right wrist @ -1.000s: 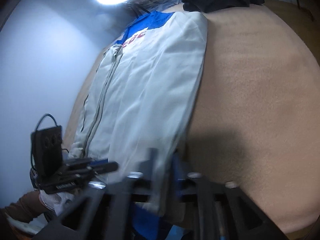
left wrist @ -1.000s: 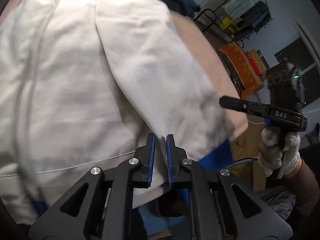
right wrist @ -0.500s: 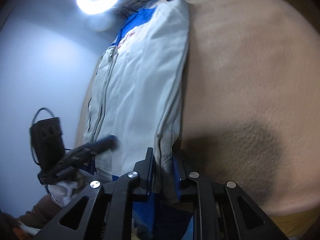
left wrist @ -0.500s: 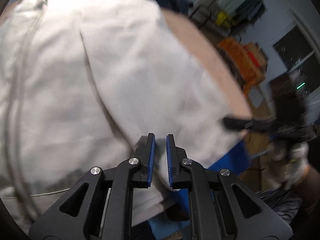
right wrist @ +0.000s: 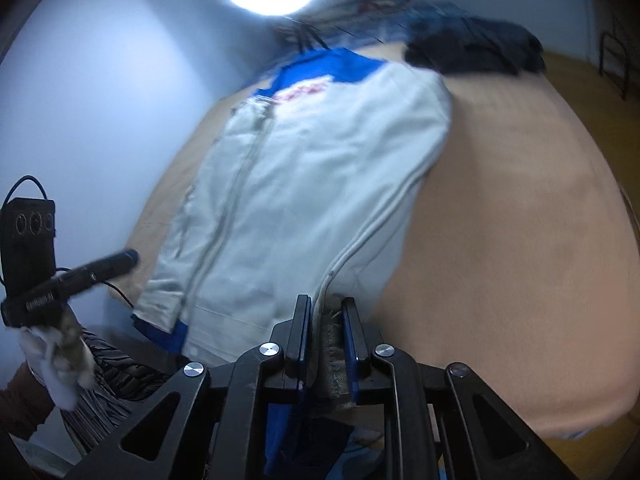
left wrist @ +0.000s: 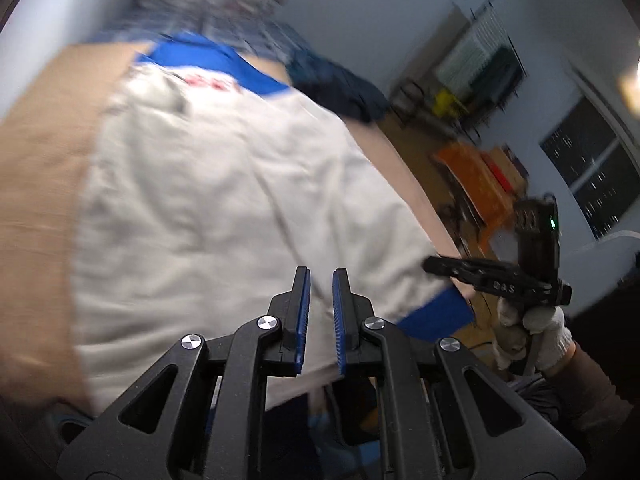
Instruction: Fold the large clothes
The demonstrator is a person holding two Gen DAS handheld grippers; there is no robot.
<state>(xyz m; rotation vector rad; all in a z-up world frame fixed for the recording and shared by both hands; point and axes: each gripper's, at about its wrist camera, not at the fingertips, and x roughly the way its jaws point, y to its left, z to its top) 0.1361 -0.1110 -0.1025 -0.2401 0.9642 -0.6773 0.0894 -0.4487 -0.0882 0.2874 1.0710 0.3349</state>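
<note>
Your jacket [right wrist: 304, 184] lies flat on the tan surface [right wrist: 520, 220], collar at 12 o'clock. Right tool [right wrist: 323, 332] is clamped on the hem corner at 6. Left tool [left wrist: 318, 320] looks clamped on the hem too. Judging the hem-to-collar fold is in hand: lift both corners evenly toward 12.

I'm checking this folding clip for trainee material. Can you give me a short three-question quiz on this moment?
1. True or false: the jacket has a blue yoke at its far end.
2. What does the right gripper hold? A) bare tan surface B) the jacket's hem edge C) the dark clothes pile
3. Fill in: the lettering on the jacket's chest is ____.

Key: 1 true; 2 B; 3 red. The left gripper also grips the hem.
</note>
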